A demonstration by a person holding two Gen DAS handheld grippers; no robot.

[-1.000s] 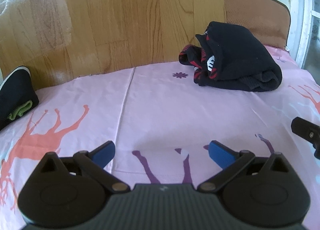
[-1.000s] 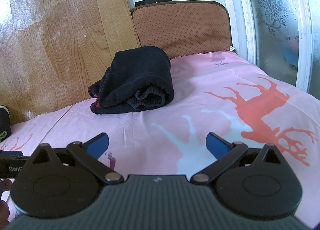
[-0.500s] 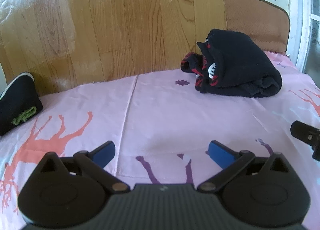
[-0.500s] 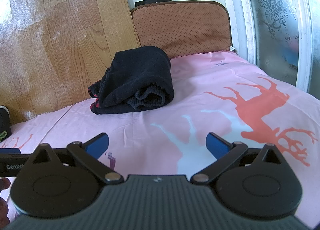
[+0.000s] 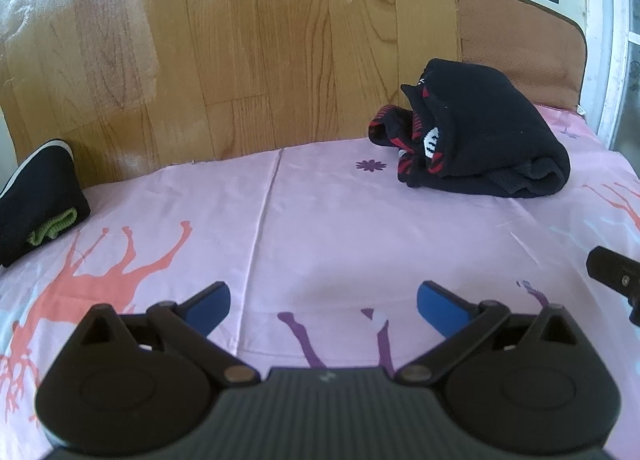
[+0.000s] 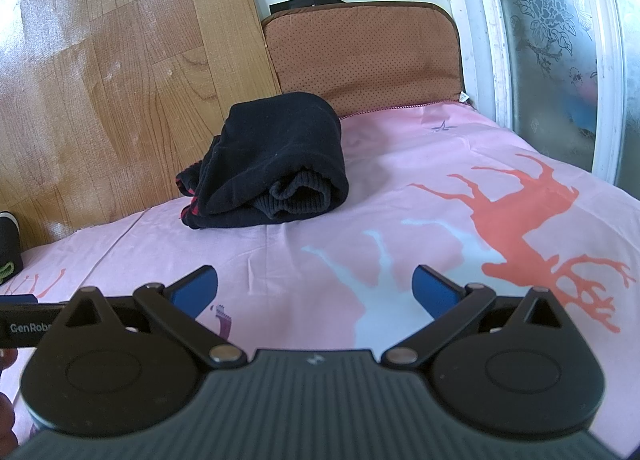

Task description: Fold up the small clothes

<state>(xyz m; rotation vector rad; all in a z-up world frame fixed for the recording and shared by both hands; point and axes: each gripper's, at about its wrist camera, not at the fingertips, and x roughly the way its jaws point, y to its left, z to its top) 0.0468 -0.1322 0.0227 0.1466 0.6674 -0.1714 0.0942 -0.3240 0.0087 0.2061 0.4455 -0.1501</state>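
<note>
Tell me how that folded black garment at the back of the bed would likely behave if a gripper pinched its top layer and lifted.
The black garment is a soft knit bundle with a loose ribbed roll at its front, so it would probably sag and unfold rather than rise as one piece. It looks thick, so likely somewhat heavy for clothing. Pushed along the pink sheet, it would probably bunch up.

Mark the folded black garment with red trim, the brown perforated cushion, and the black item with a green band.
Folded black garment with red trim (image 6: 276, 164), right wrist view, top fold.
Brown perforated cushion (image 6: 360, 56), right wrist view, front face.
Black item with green band (image 5: 36, 192), left wrist view, dark upper surface.
</note>
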